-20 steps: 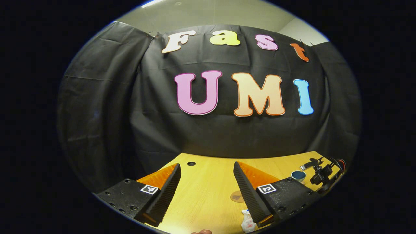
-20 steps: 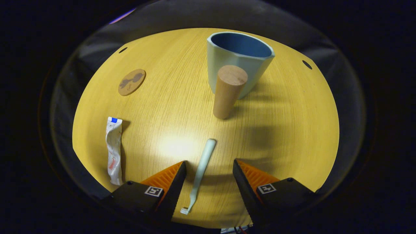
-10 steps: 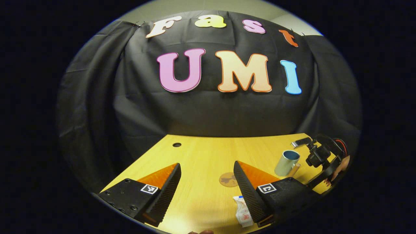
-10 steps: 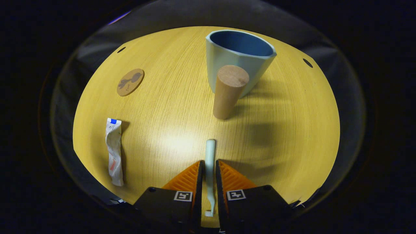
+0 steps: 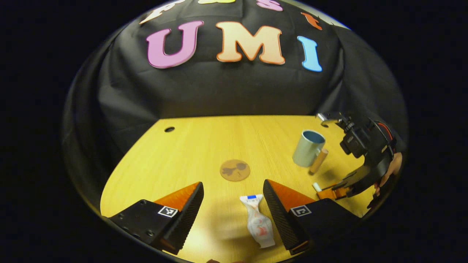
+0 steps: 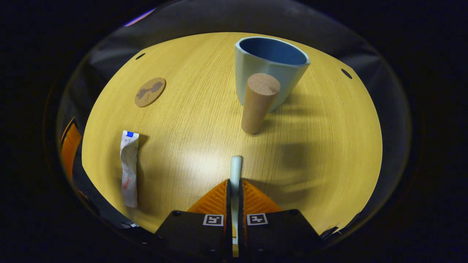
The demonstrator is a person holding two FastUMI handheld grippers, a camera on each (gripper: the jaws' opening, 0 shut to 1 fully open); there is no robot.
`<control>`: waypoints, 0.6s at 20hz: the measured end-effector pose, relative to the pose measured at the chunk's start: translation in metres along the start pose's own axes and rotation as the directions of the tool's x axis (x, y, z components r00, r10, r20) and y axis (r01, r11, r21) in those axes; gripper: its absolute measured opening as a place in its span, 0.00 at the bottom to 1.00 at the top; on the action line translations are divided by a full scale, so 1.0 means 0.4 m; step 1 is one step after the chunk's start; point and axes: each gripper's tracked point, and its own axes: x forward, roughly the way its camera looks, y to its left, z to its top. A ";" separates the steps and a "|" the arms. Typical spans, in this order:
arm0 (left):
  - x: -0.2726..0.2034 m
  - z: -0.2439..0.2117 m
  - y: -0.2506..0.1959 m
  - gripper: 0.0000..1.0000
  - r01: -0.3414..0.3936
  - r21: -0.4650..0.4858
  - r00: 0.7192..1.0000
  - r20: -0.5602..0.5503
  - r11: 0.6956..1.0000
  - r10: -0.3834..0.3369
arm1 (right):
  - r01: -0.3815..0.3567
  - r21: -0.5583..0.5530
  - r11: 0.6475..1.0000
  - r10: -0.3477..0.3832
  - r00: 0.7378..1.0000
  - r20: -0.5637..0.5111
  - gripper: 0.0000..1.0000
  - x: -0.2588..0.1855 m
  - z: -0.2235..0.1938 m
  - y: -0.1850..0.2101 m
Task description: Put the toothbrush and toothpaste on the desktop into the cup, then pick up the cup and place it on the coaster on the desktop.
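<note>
A light wooden tabletop [image 6: 204, 120] with small dark holes near its far edge is seen. On it are set a round coaster [image 6: 150, 92], a crumpled toothpaste tube [image 6: 128, 168] lying flat near the left edge, and a pale blue cup [image 6: 268, 69] whose wooden handle [image 6: 259, 103] slants down to the surface.

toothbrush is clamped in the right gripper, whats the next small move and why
Probably lift the toothbrush off the desktop and carry it toward the cup: the right gripper is shut on its handle, and the cup stands open ahead, beyond the wooden handle.
</note>
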 end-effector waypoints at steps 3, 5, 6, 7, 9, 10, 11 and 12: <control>0.033 -0.075 -0.023 0.95 0.024 -0.009 0.993 -0.116 1.000 -0.025 | -0.005 -0.006 1.000 0.005 1.000 0.008 0.08 0.000 0.002 0.000; 0.051 -0.110 -0.034 0.95 0.023 -0.012 0.984 -0.175 1.000 -0.025 | -0.006 -0.018 1.000 0.007 1.000 0.014 0.08 0.000 0.004 0.001; 0.059 -0.129 -0.036 0.95 0.020 -0.013 0.978 -0.207 1.000 -0.022 | -0.006 -0.024 1.000 0.006 1.000 0.018 0.08 -0.002 0.004 0.000; 0.068 -0.144 -0.038 0.95 0.017 -0.016 0.970 -0.241 1.000 -0.020 | -0.006 -0.029 1.000 0.007 1.000 0.023 0.08 -0.002 0.007 0.000; 0.084 -0.170 -0.044 0.95 0.013 -0.028 0.956 -0.291 1.000 -0.021 | -0.009 -0.031 0.999 0.010 0.999 0.031 0.08 -0.002 0.007 0.000; 0.089 -0.181 -0.043 0.95 0.011 -0.027 0.950 -0.312 1.000 -0.019 | -0.012 -0.031 0.999 0.013 0.999 0.034 0.08 -0.004 0.006 0.000; 0.091 -0.190 -0.040 0.95 0.009 -0.023 0.944 -0.329 1.000 -0.016 | -0.016 -0.032 0.999 0.017 0.999 0.035 0.08 -0.005 0.007 -0.001; 0.095 -0.197 -0.041 0.95 0.006 -0.019 0.939 -0.343 1.000 -0.012 | -0.019 -0.033 0.999 0.020 0.999 0.036 0.08 -0.004 0.005 -0.001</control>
